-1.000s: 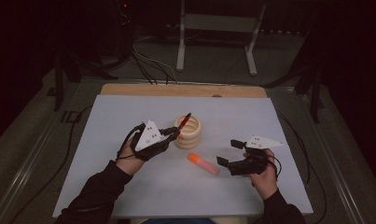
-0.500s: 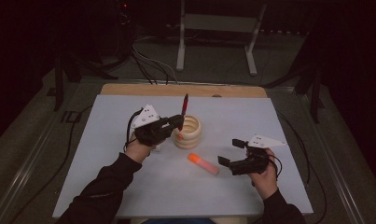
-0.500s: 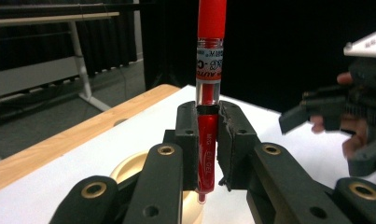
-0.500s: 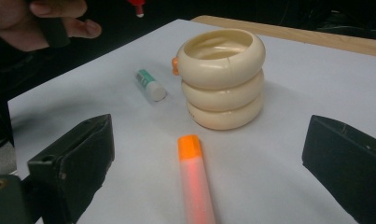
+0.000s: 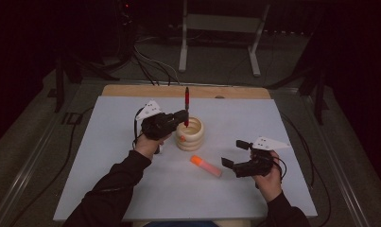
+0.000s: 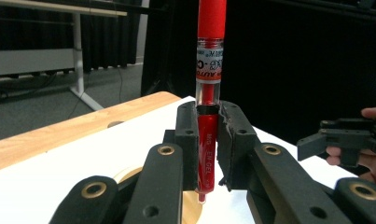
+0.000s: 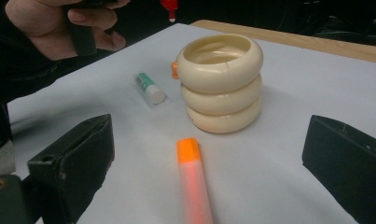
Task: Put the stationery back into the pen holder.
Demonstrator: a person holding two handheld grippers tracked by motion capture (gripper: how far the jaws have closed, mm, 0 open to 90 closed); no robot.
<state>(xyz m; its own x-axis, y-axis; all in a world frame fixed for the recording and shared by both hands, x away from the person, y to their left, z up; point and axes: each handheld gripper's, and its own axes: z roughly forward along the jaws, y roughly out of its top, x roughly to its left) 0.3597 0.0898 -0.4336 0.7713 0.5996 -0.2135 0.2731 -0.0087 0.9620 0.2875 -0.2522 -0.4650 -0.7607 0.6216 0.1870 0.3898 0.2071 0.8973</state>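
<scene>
Left gripper (image 6: pixel 207 149) is clenching a glossy red gel pen (image 6: pixel 208 93) upright above the ribbed cream holder (image 5: pixel 190 134); right gripper (image 5: pixel 238 155) is hanging released.

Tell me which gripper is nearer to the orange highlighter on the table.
Right. The right gripper sits just beside the orange highlighter, jaws open. The left gripper is farther off, above the cream holder, holding a red pen.

We looked down and forward on the desk (image 5: pixel 131 198) from high above. Each tool camera sat close, near desk level; all views shared the cream holder (image 5: pixel 190 134).
</scene>
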